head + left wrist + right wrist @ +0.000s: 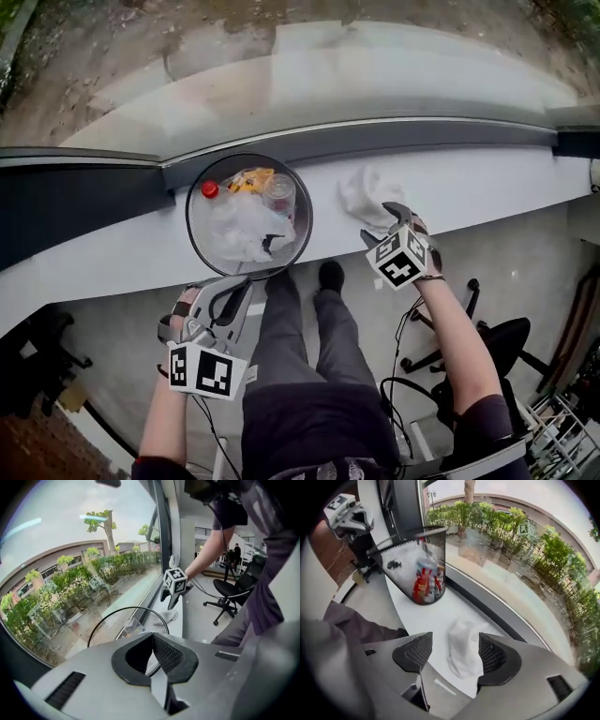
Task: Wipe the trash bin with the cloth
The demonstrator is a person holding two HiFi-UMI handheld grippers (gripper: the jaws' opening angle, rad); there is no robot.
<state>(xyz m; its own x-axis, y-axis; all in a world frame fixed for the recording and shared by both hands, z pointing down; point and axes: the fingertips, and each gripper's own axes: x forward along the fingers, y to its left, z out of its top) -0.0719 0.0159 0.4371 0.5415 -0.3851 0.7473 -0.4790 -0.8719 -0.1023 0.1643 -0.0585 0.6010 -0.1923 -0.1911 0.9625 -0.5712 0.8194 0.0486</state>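
The white cloth (364, 197) lies crumpled on the window ledge (487, 187), just right of the litter-filled black mesh trash bin (190, 225). The right gripper (382, 223) straddles the cloth with jaws wide apart. The left gripper (217, 302), jaws together and empty, is near the bin's rim. The step looks like picking up the cloth; next the jaws need to pinch a fold.

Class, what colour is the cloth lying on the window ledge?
White; the cloth shows best in the right gripper view.
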